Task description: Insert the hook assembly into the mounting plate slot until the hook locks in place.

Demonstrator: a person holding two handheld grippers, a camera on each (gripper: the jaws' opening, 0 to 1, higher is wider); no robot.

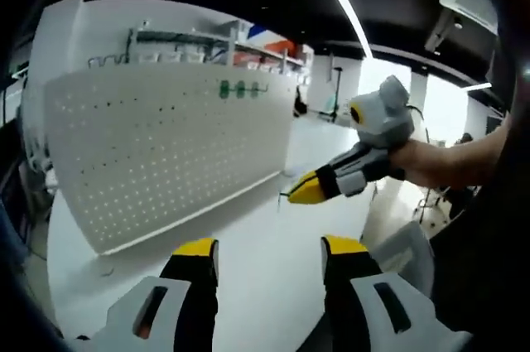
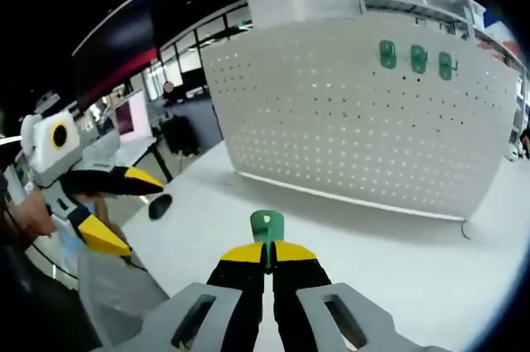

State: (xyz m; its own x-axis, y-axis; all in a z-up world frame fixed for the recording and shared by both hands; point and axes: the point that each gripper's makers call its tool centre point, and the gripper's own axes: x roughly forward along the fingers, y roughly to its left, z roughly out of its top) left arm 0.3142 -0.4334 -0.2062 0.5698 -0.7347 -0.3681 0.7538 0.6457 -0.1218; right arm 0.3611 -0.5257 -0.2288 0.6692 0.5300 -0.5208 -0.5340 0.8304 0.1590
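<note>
While the left gripper (image 1: 269,254) is being held wide open and empty, a green hook (image 2: 267,225) is being pinched by the right gripper (image 2: 267,254) near the white pegboard (image 2: 364,120), above the table (image 2: 397,236).

Your pegboard (image 2: 364,120) looks like matt white painted sheet metal, smooth between its rows of small holes, and the three hooks (image 2: 418,57) already on it look like green plastic with a slight sheen. The table (image 1: 273,244) under it is a smooth white surface that throws back a soft glare. The hook (image 2: 267,226) you hold is the same green plastic, and your gripper bodies look like matt grey plastic, with black jaws tipped in yellow.
</note>
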